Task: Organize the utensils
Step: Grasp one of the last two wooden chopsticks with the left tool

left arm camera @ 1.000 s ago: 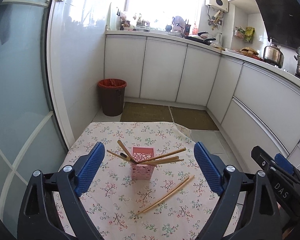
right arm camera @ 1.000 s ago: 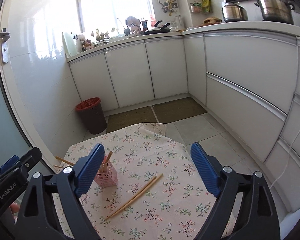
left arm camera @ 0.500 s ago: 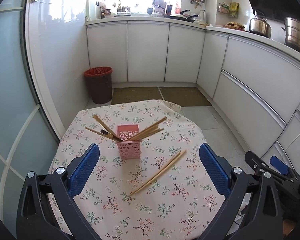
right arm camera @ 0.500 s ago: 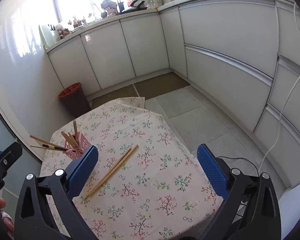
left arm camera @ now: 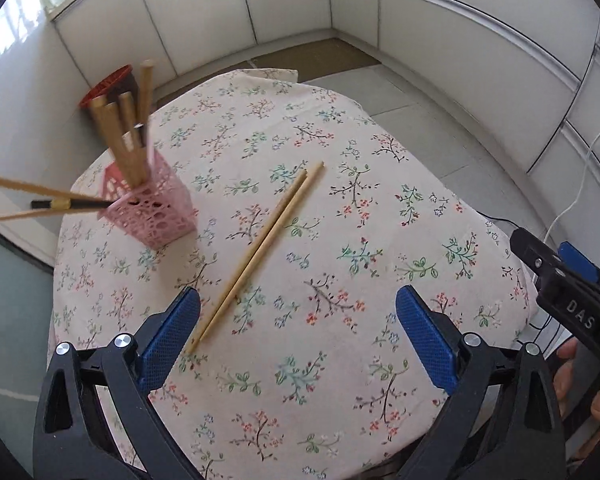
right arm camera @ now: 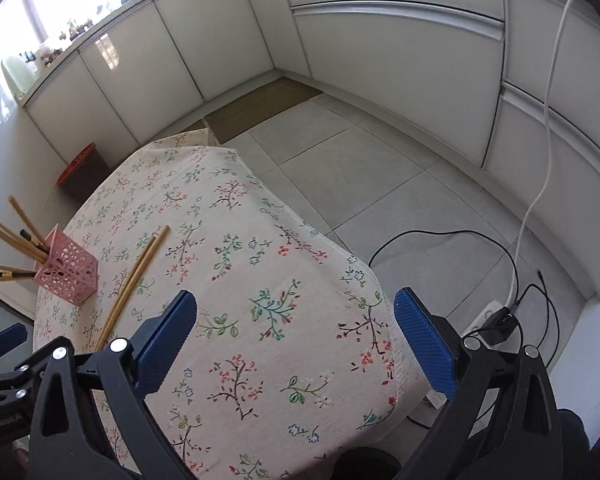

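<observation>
Pink holder (left arm camera: 150,208): we see it near the left edge of the worktop (left arm camera: 340,240), with several chopsticks standing and leaning in it.
Loose chopsticks (left arm camera: 260,252): two lie side by side on the flowered cloth, just right of the holder, apart from it.
Left gripper (left arm camera: 298,342): our blue fingers are wide apart and hold nothing; the left finger is just beside the near ends of the pair.
Right gripper (right arm camera: 296,340): fingers also apart, over the near right corner.

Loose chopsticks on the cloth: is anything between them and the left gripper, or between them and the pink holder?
Nothing visible blocks either path. The loose chopsticks lie flat on the tablecloth, their near tips just ahead of the open left gripper. Only bare cloth separates them from the pink holder, already crowded with splayed chopsticks.
</observation>
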A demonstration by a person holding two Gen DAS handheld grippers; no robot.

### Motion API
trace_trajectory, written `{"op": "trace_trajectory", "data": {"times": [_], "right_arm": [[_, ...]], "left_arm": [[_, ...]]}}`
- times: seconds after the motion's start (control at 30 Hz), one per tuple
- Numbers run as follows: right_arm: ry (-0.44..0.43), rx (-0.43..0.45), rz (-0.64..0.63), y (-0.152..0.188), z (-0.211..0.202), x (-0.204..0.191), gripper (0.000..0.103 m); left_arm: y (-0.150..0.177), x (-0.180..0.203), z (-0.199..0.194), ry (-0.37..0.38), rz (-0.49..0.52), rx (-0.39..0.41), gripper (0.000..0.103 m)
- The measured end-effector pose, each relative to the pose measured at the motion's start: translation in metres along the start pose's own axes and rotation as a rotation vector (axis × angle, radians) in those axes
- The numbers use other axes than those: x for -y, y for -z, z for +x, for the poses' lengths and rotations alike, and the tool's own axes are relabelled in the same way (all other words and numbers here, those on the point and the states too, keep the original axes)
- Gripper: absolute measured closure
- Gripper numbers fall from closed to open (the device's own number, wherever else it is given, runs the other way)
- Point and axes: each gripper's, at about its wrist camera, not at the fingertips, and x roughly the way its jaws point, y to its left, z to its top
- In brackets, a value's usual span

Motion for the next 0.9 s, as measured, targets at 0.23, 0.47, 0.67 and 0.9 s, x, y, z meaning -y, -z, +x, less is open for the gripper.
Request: {"op": "trace_trajectory", "data": {"times": [0.23, 0.47, 0.67, 0.9], "right_arm": [[-0.024, -0.055, 0.056, -0.007, 0.021, 0.011, 0.007], [-0.046, -0.097, 0.075, -0.009, 0.037, 0.012, 0.007], [-0.061, -0.127, 0.093, -0.009, 0.045, 0.013, 0.007], [-0.057, -0.126, 0.071, -0.007, 0.045, 0.009, 0.007]], "left_arm": [[-0.084, 0.012, 0.071, 0.076, 0.035, -0.131, 0.03], [-0.133, -0.01, 0.13, 0.058, -0.009, -0.269, 0.074], [-0.126, -0.031, 0.155, 0.053, -0.025, -0.346, 0.085], [-0.123, -0.036, 0.16, 0.09, -0.041, -0.345, 0.088]]}}
